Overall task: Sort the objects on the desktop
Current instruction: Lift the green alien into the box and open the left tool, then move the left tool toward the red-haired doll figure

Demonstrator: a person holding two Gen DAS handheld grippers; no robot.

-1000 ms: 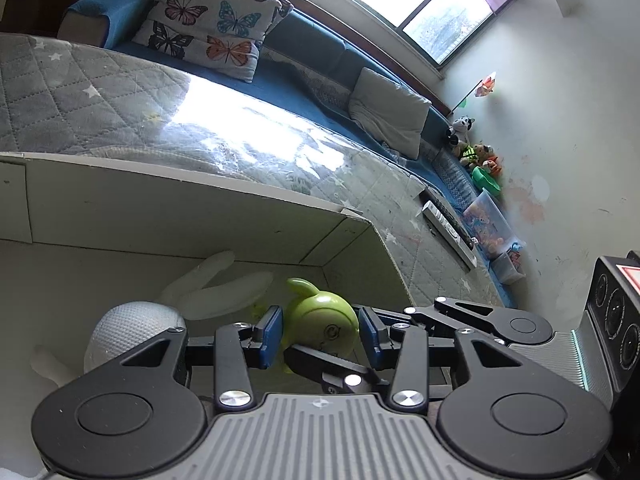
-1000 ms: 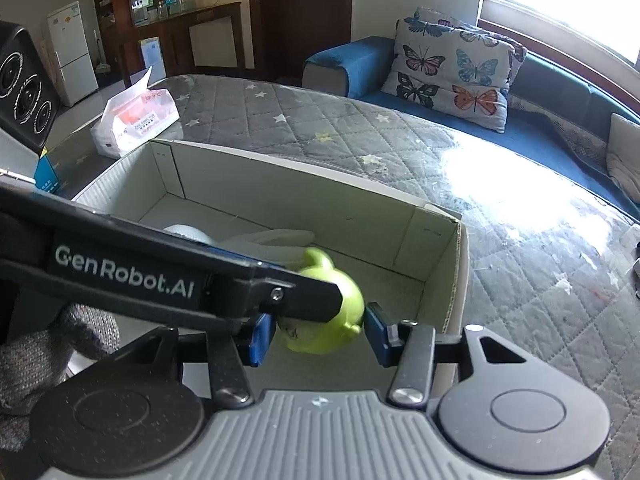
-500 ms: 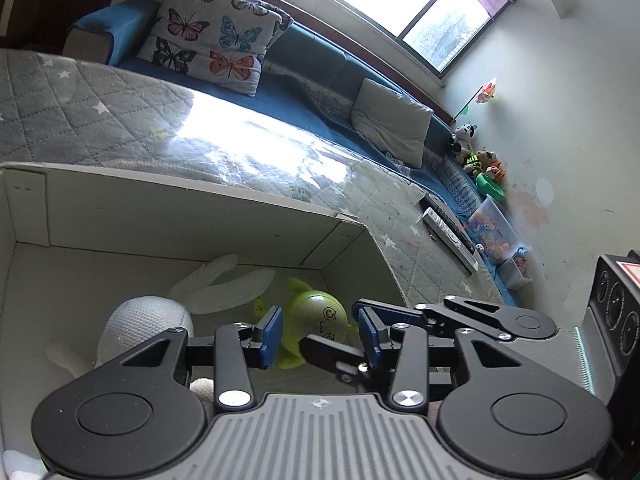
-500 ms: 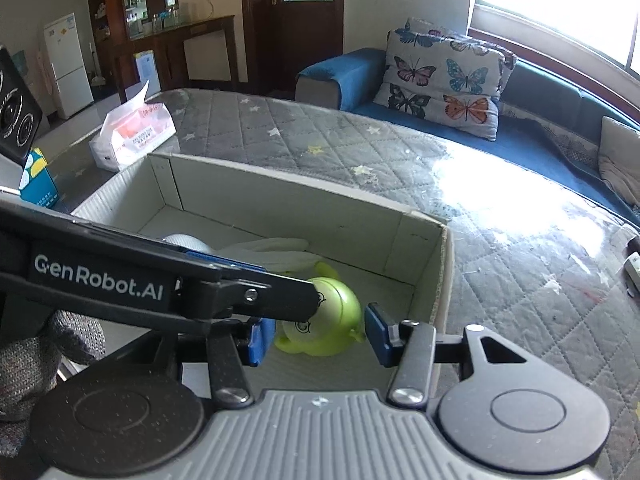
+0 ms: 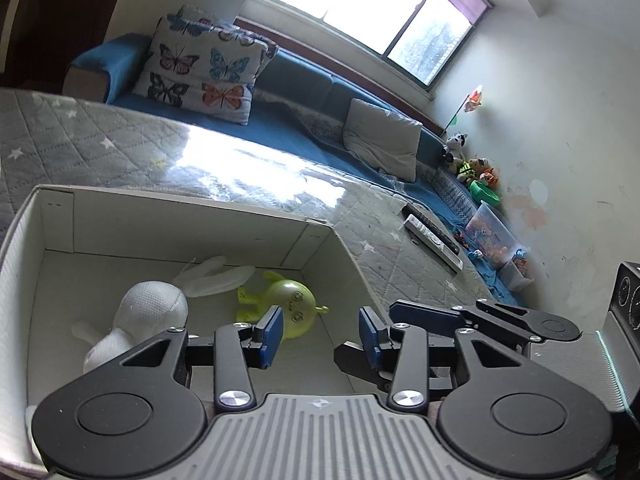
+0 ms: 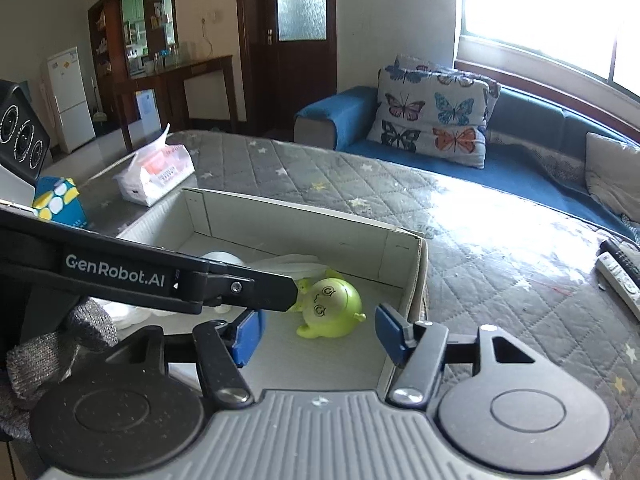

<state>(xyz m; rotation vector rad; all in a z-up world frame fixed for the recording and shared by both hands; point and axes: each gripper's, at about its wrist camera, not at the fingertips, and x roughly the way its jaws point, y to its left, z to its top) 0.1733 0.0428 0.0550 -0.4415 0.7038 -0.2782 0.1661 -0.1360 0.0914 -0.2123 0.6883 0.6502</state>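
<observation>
I've got the green toy (image 5: 291, 307) lying on its side on the box (image 5: 180, 210) floor, near the far right corner. From the left wrist cam it sits just beyond and a bit left of my left tongs (image 5: 318, 334), partly behind the left blue pad (image 5: 269, 335); not touching as far as I can see. Left tongs gape wide, nothing between them. From the right wrist cam the green toy (image 6: 329, 307) lies ahead, between the lines of the two pads but farther out. Right tongs (image 6: 320, 336) also spread wide, empty. The left rig's arm crosses that view and covers part of the toy.

Count inside the box: 1 green toy, 1 white plush (image 5: 146, 318) w/ long floppy ears, lying left of the toy and close to it.

On the quilted surface (image 6: 328, 176) outside the box (image 6: 304, 216): 1 tissue pack (image 6: 158, 174), 1 blue-yellow carton (image 6: 60, 202), 2 remotes (image 6: 618, 276) side by side at right.
</observation>
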